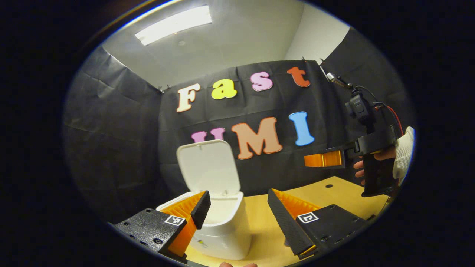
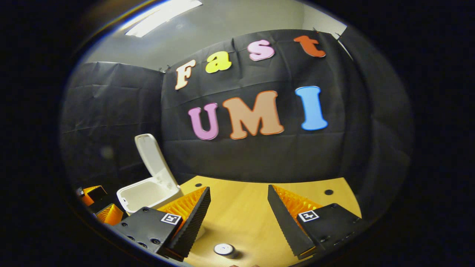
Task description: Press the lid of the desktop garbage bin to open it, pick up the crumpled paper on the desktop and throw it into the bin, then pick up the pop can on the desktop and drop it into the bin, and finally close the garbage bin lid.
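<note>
Right gripper view: bin (image 2: pixel 143 194) lid (image 2: pixel 152 157) up, pop can (image 2: pixel 223 249) waiting on desk (image 2: pixel 245 207); both grippers (image 1: pixel 237 218) (image 2: pixel 237 215) wide, empty; paper unseen

I see white bin (image 1: pixel 222 230) on the wooden desktop, lid (image 1: pixel 207 167) hinged upright, open. Pop can (image 2: pixel 224 249) stands near the front edge.
</note>
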The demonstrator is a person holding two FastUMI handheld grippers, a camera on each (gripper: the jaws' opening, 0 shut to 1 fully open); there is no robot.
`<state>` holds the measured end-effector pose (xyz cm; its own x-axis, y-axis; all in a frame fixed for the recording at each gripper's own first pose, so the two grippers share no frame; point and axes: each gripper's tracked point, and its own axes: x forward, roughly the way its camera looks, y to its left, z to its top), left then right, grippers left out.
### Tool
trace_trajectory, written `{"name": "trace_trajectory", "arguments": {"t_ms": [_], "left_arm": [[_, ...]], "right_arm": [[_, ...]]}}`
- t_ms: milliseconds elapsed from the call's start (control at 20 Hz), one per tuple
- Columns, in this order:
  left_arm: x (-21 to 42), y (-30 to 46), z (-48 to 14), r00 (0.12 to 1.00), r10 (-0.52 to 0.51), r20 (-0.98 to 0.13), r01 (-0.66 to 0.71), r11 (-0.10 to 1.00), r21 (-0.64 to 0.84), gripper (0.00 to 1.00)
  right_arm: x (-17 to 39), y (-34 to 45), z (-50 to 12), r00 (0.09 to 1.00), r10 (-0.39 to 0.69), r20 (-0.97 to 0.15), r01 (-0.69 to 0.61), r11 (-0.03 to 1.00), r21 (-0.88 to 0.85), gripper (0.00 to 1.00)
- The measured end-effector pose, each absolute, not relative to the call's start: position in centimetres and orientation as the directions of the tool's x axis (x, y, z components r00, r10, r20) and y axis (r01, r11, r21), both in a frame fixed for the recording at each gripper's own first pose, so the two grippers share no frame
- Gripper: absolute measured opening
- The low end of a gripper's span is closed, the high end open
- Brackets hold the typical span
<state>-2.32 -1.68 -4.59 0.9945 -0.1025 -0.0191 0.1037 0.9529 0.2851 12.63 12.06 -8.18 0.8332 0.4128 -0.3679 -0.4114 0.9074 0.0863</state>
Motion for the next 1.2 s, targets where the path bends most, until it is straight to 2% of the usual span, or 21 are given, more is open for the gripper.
{"name": "trace_trajectory", "arguments": {"t_ms": [50, 100, 150, 200, 450, 600, 800, 1100, 1200], "left_arm": [[-1.8, -2.9, -5.8, 0.989, -0.141, -0.036, 0.146, 0.953, 0.266, 0.94], [-1.3, -4.0, -7.3, 0.983, -0.173, -0.058, 0.182, 0.951, 0.249, 0.94], [-0.8, -5.0, -8.9, 0.976, -0.2, -0.084, 0.215, 0.948, 0.234, 0.94], [-0.3, -5.7, -10.6, 0.97, -0.219, -0.11, 0.239, 0.945, 0.225, 0.94], [1.5, -7.2, -18.7, 0.95, -0.246, -0.194, 0.286, 0.932, 0.221, 0.94], [2.6, -7.2, -23.8, 0.934, -0.234, -0.27, 0.296, 0.93, 0.219, 0.94], [3.3, -7.4, -28.9, 0.902, -0.241, -0.359, 0.328, 0.922, 0.207, 0.94], [3.2, -7.4, -32.5, 0.876, -0.229, -0.425, 0.328, 0.928, 0.175, 0.94], [3.0, -7.5, -33.8, 0.861, -0.227, -0.455, 0.333, 0.928, 0.168, 0.9]], "right_arm": [[12.4, 9.9, -8.1, 0.85, 0.371, -0.374, -0.364, 0.927, 0.092, 0.98], [12.1, 8.0, -8.2, 0.864, 0.333, -0.378, -0.32, 0.942, 0.098, 0.93], [11.7, 6.2, -8.2, 0.875, 0.296, -0.383, -0.279, 0.955, 0.101, 0.98], [11.2, 4.6, -8.5, 0.883, 0.262, -0.39, -0.241, 0.965, 0.103, 0.98], [8.3, -1.7, -9.0, 0.908, 0.111, -0.403, -0.074, 0.991, 0.107, 0.98], [6.5, -3.7, -9.3, 0.907, 0.056, -0.416, -0.005, 0.992, 0.123, 0.98], [5.2, -5.4, -7.8, 0.928, 0.006, -0.372, 0.044, 0.991, 0.126, 0.98], [3.9, -8.2, -7.9, 0.924, -0.063, -0.377, 0.116, 0.986, 0.118, 0.98], [3.4, -8.6, -8.5, 0.917, -0.074, -0.393, 0.134, 0.983, 0.129, 0.98]]}}
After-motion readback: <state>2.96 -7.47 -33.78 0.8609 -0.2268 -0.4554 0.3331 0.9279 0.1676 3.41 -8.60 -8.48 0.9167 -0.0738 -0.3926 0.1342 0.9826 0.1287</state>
